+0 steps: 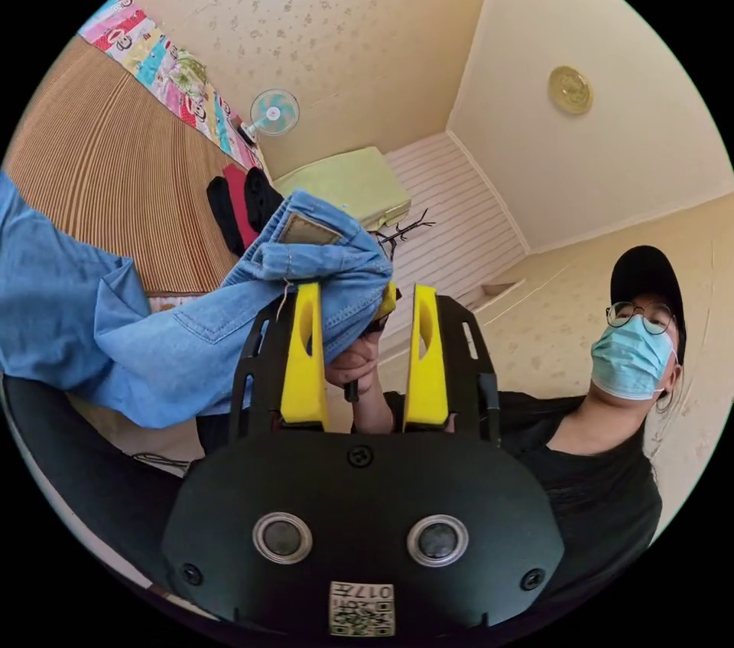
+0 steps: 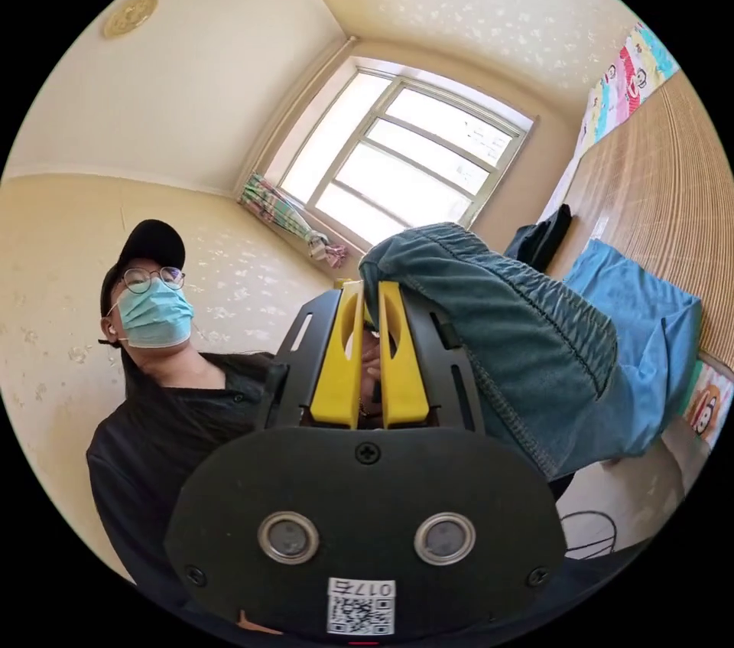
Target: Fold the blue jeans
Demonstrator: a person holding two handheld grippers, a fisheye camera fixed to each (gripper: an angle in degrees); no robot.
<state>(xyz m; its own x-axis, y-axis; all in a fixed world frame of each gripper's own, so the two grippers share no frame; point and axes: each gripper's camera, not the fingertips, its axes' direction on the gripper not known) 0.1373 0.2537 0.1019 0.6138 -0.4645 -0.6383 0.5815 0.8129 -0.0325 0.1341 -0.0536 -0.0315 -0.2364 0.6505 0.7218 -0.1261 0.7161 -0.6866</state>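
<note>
The blue jeans (image 1: 183,342) hang in the air, their waistband end with a tan patch bunched over the tip of one jaw of my left gripper (image 1: 365,292). Its yellow jaws stand apart, the other jaw bare, and a hand (image 1: 353,365) shows in the gap. A yellow tip of the other gripper (image 1: 388,300) touches the jeans there. In the right gripper view the jeans (image 2: 535,357) drape from the jaw tips off to the right, down toward the bed. My right gripper (image 2: 370,286) has its jaws almost together, pinching the denim edge at their tips.
A brown striped mat (image 1: 115,166) covers the bed, edged by a colourful cartoon sheet (image 1: 168,66). Dark and red clothes (image 1: 241,208) lie on it near a small fan (image 1: 274,112). The person in a black top (image 1: 604,480) stands close behind; a window (image 2: 405,166) is beyond.
</note>
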